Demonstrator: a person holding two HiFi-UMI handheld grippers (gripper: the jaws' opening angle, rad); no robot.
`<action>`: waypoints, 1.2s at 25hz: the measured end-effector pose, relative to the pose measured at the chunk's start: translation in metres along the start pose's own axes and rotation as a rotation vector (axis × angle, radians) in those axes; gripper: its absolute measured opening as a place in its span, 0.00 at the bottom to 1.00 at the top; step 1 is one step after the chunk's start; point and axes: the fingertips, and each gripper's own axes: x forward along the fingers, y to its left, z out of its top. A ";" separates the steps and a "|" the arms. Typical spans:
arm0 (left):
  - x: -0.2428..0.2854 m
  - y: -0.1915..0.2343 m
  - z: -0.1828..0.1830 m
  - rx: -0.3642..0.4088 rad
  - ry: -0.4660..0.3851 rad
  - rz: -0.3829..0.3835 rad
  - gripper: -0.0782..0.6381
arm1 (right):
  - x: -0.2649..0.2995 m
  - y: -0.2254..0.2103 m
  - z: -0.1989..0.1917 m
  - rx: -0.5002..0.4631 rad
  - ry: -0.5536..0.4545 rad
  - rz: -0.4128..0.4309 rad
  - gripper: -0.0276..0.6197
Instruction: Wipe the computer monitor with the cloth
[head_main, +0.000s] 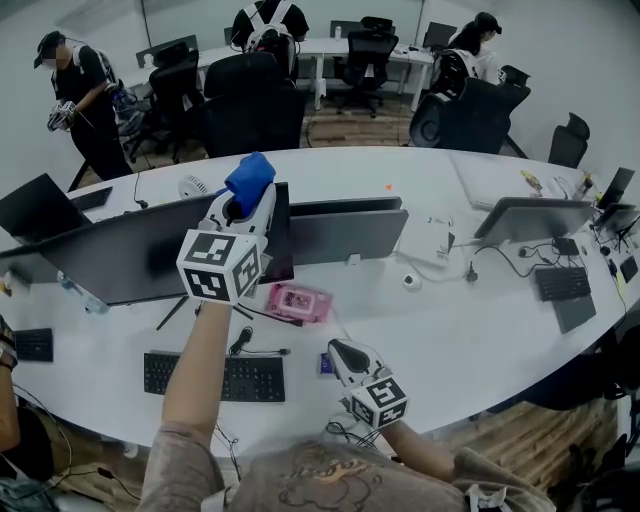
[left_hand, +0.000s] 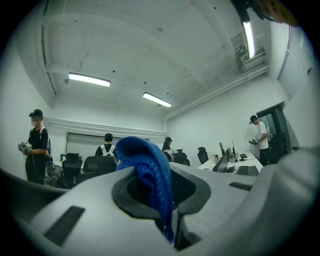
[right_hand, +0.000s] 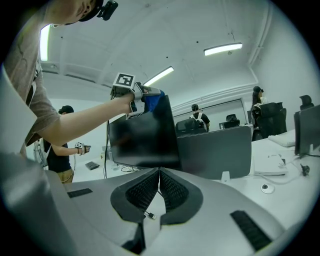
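**A:** Why's the right gripper (right_hand: 159, 186) parked low at the near edge of the desk (head_main: 470, 330)?

**B:** Its jaws are pressed together on nothing, so I'd guess it's just out of the way. The action's further out. The left gripper (head_main: 243, 207) is pinching the blue cloth (head_main: 251, 177), with a fold poking up past the jaws, right at the monitor's (head_main: 120, 255) top corner.

**A:** Why so high?

**B:** Probably to wipe downward from there. Can't tell if the cloth's touching the screen.
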 end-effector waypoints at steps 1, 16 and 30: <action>0.003 -0.004 0.000 0.001 0.002 -0.007 0.18 | 0.000 -0.001 0.000 0.002 -0.001 -0.004 0.08; 0.029 -0.039 0.002 -0.015 -0.028 -0.047 0.18 | -0.002 -0.010 0.001 0.025 -0.007 -0.031 0.08; 0.029 -0.048 -0.027 -0.030 -0.043 -0.035 0.18 | 0.001 -0.019 -0.006 0.030 0.010 -0.039 0.08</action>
